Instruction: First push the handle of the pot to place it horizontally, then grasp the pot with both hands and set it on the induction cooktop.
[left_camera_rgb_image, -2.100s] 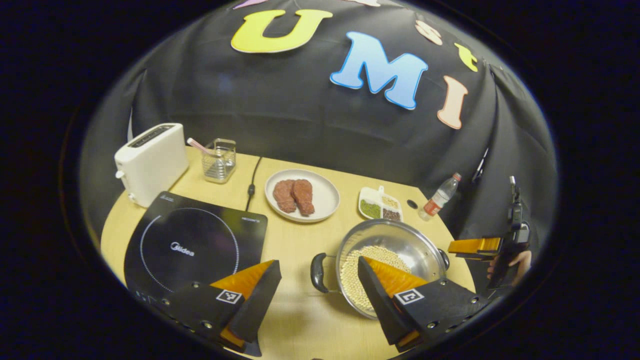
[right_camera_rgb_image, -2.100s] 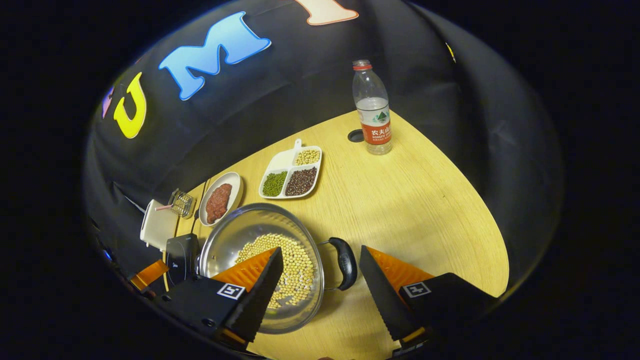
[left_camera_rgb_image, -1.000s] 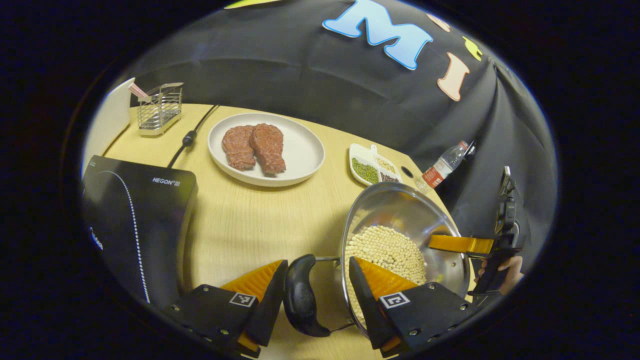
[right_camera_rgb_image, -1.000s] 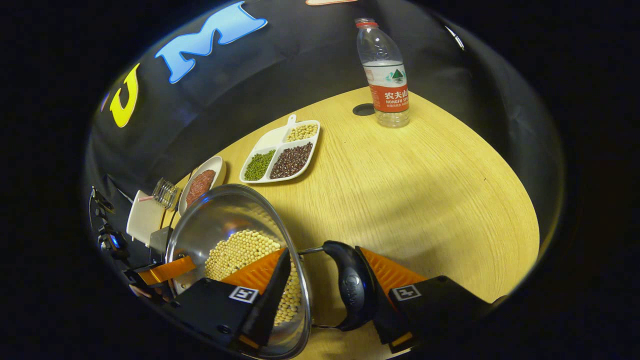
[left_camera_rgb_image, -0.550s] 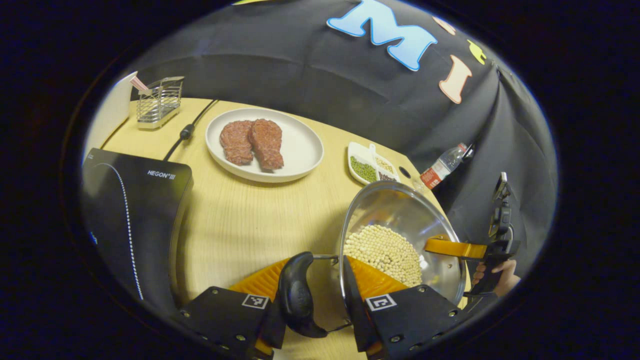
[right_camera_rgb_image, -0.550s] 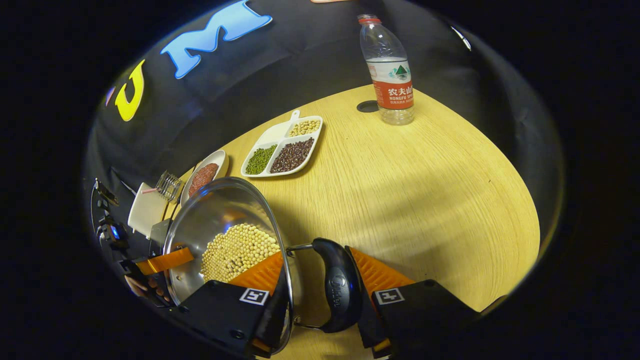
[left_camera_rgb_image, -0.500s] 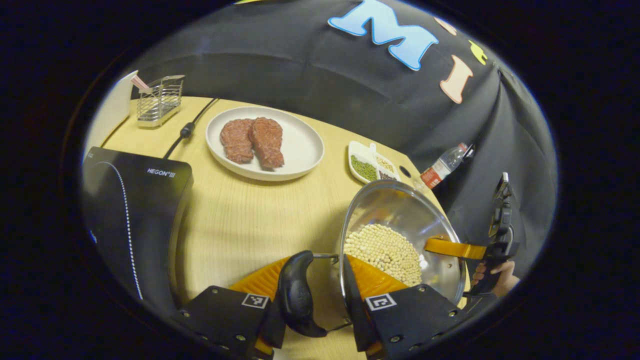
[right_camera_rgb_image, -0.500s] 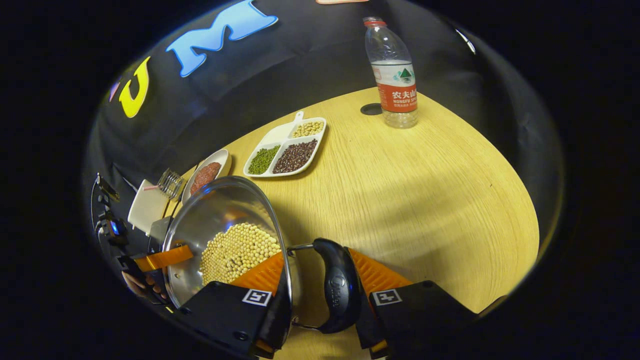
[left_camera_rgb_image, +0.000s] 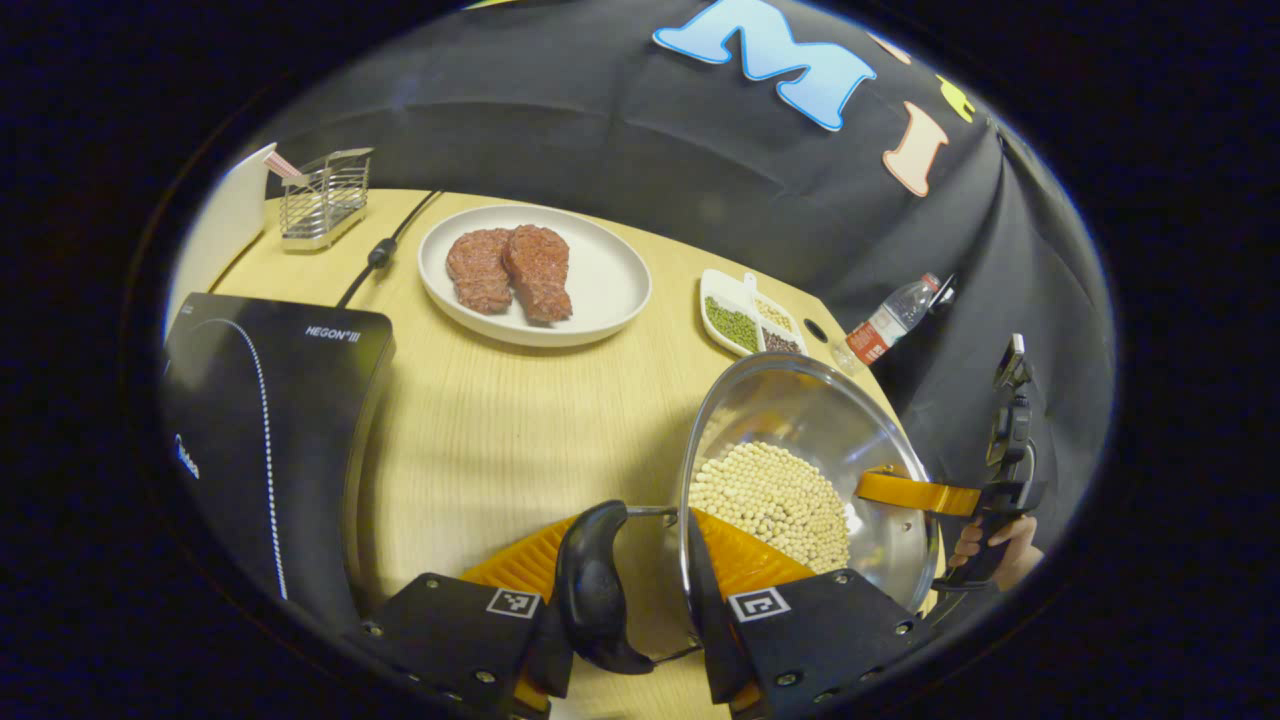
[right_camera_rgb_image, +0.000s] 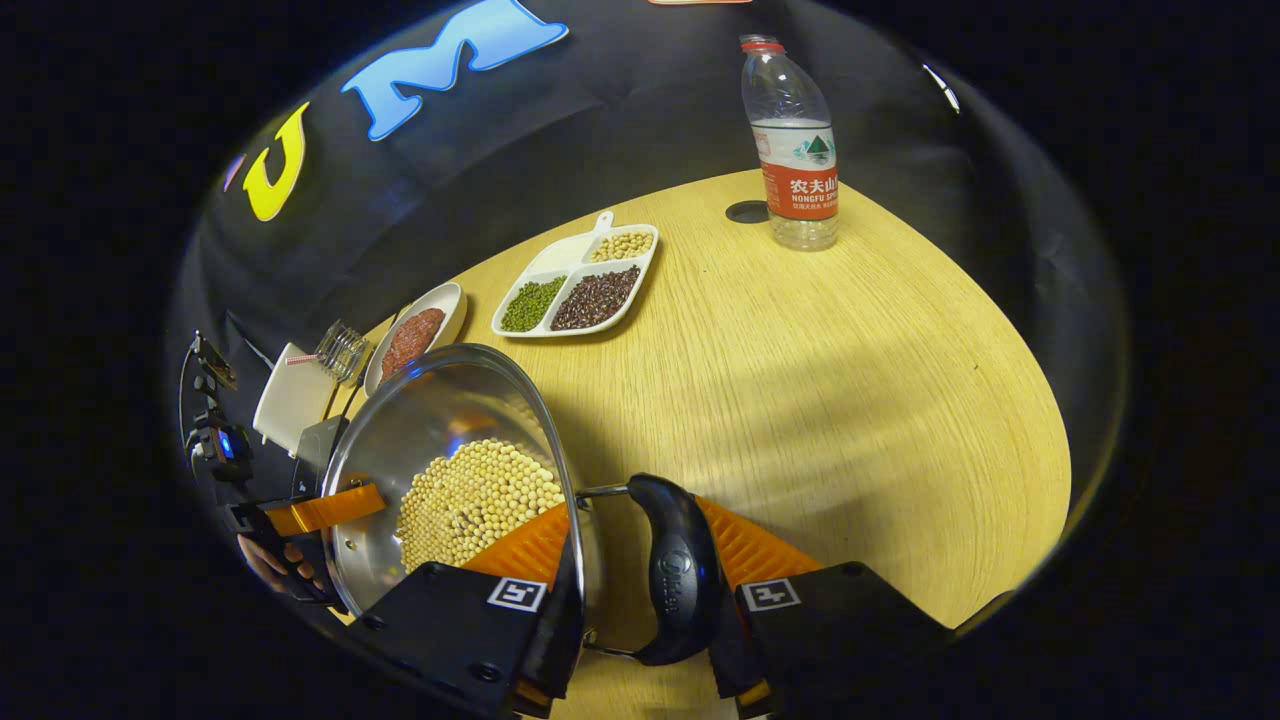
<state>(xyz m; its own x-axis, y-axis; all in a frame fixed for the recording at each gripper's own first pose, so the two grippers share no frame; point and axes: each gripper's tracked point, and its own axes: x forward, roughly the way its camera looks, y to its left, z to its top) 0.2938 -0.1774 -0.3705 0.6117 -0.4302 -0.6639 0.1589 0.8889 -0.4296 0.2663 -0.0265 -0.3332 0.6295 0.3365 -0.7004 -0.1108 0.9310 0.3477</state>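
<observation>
1. My left gripper (left_camera_rgb_image: 625, 640) is clamped on the pot's (left_camera_rgb_image: 800, 455) near handle (left_camera_rgb_image: 592, 590), at 6 o'clock in the left gripper view.
2. The induction cooktop (left_camera_rgb_image: 270, 420) lies at 9 o'clock.
3. My right gripper (right_camera_rgb_image: 640, 640) squeezes the other handle (right_camera_rgb_image: 675, 570), pot (right_camera_rgb_image: 440, 430) at its 9 o'clock.

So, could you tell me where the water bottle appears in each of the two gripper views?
Left gripper view: the water bottle is small, right of centre, and leans in the picture.
Right gripper view: it stands large and upright at the upper middle.
Shared landmark: the divided dish of beans, just beyond the pot and left of the bottle in both.
</observation>
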